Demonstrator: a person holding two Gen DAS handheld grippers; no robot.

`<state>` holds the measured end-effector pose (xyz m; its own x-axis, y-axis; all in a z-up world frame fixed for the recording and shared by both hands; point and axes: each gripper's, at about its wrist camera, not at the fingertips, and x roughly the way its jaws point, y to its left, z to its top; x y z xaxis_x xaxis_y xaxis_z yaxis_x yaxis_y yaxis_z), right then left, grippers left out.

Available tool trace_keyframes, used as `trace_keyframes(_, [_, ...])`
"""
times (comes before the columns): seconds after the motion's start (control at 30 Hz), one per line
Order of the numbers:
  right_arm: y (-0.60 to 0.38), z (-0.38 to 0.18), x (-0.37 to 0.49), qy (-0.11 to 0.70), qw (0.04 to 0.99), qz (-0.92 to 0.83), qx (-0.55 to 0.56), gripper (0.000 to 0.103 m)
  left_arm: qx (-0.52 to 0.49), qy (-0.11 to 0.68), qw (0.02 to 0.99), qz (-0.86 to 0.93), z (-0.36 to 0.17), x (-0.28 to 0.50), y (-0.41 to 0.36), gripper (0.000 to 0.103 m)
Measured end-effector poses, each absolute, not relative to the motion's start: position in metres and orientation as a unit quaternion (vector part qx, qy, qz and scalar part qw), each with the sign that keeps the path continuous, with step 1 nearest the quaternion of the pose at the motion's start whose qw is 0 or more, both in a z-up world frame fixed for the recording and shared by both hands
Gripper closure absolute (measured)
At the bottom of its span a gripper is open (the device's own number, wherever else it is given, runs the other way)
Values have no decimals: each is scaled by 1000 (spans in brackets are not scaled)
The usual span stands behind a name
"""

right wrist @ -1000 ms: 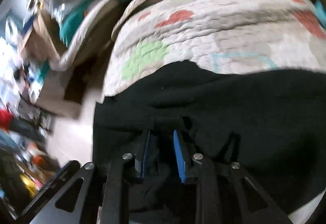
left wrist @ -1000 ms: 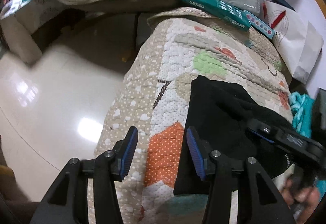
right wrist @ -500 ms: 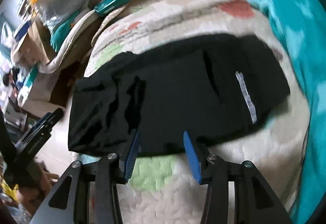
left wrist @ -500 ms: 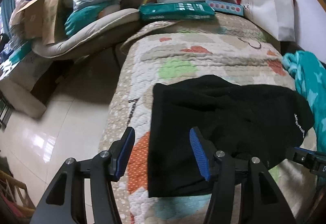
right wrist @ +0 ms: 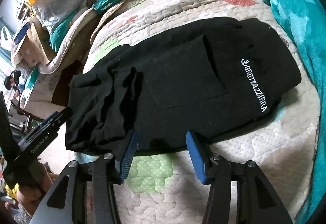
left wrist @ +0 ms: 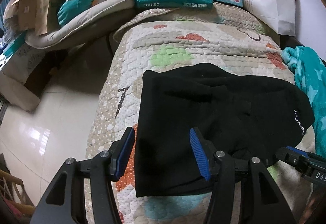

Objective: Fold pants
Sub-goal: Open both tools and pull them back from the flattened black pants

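I keep both the left gripper (left wrist: pixel 162 151) and right gripper (right wrist: pixel 161 154) released, clear of the black pants (right wrist: pixel 183 81); judged folded, bunched end needs smoothing.

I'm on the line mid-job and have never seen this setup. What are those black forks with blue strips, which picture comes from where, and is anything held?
There is no robot arm: a person holds a two-finger tool in each hand, each with a camera looking along its fingers. One picture looks past the left gripper, the other past the right gripper. The blue strips are finger pads. Both grippers are open and hold nothing. Black pants, already folded, lie on a patterned quilt, beside a teal blanket.
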<state>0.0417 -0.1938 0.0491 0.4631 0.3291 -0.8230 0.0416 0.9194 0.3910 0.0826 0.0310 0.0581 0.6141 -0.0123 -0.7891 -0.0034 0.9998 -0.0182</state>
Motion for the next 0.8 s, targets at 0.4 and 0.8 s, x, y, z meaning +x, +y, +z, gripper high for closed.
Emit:
trace_keyframes(0.4, [-189,49,44,505,840,87,180,43,-13,445,895,-7,57,82,31,48])
trace_keyframes(0.8, [-185,48,43,500,844,85,171,40,-21,446,895,-6,58,82,36,48])
